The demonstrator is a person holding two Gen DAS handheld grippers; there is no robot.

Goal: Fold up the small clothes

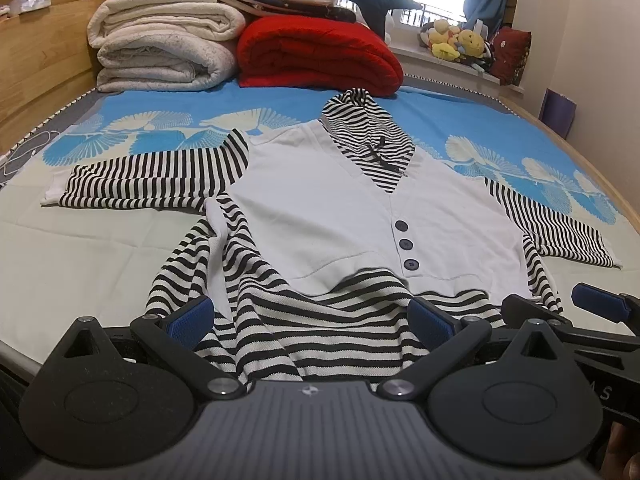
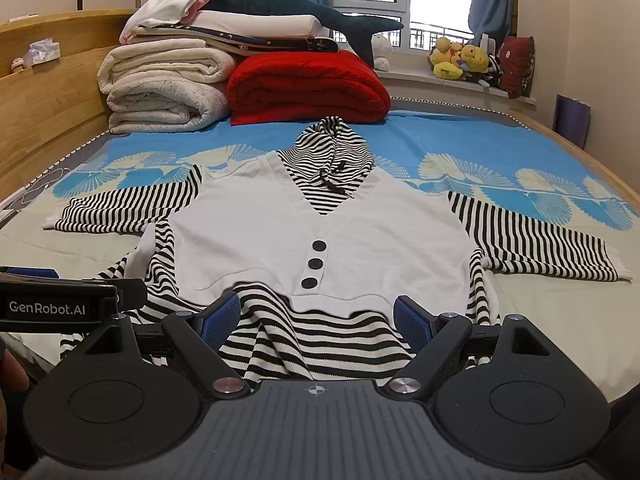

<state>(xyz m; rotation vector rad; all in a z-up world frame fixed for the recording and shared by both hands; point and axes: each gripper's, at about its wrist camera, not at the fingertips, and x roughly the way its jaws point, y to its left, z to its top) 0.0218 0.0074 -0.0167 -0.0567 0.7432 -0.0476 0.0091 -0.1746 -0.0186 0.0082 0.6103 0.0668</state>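
Hooded top (image 1: pixel 352 208) lies spread face-up at centre frame on the bed (image 1: pixel 100 248); left hand-held gripper (image 1: pixel 312 318) and right hand-held gripper (image 2: pixel 316 318) hover spread over its rumpled striped hem, seemingly untouched; smooth it, then pinch both corners evenly

Red quilt (image 2: pixel 308 86) beside folded white blankets (image 2: pixel 164 84) on bed (image 2: pixel 460 136).
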